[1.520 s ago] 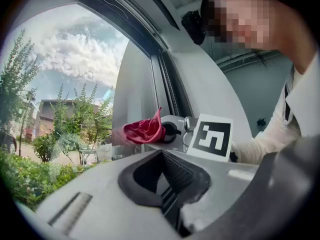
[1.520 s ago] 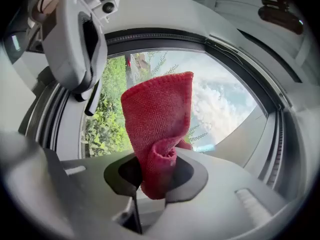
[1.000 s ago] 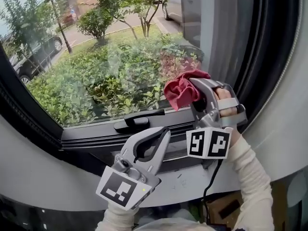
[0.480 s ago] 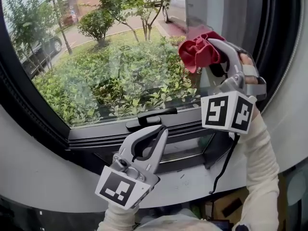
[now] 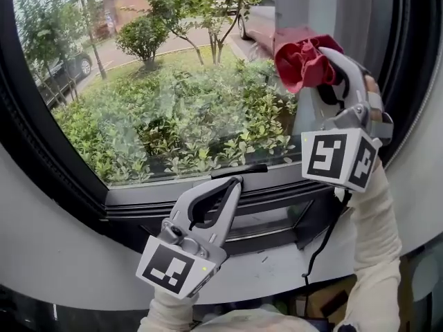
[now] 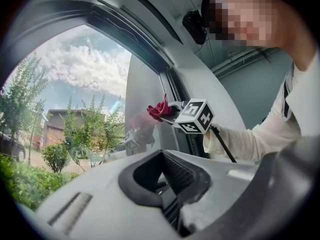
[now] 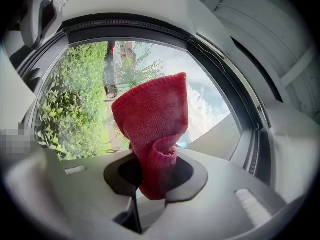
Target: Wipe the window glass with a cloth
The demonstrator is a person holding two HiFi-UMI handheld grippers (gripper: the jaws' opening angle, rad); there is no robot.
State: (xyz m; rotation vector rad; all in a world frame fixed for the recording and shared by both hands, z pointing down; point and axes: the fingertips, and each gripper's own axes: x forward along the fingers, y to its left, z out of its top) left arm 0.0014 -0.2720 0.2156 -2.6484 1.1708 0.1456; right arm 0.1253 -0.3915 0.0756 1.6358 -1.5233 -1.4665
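Observation:
Bushes and a street show through the window glass (image 5: 159, 95). A crumpled red cloth (image 5: 301, 59) is held high at the glass's right side, by the grey upright frame; my right gripper (image 5: 324, 55) is shut on it. In the right gripper view the cloth (image 7: 152, 129) stands up out of the jaws of that gripper (image 7: 155, 176) in front of the pane (image 7: 80, 99). My left gripper (image 5: 232, 184) is low by the sill, shut and holding nothing. The left gripper view shows the cloth (image 6: 159, 108) touching or nearly touching the glass, with its reflection beside it.
A black window handle (image 5: 239, 171) lies along the dark bottom frame (image 5: 138, 203), just past the left gripper's tips. A curved black frame (image 5: 28, 137) bounds the glass at the left. The right gripper's cable (image 5: 325, 244) hangs down over the white wall below.
My right gripper has carried the red cloth upward and a little to the right, from near the bottom frame to the upper right of the glass. The left gripper has barely moved.

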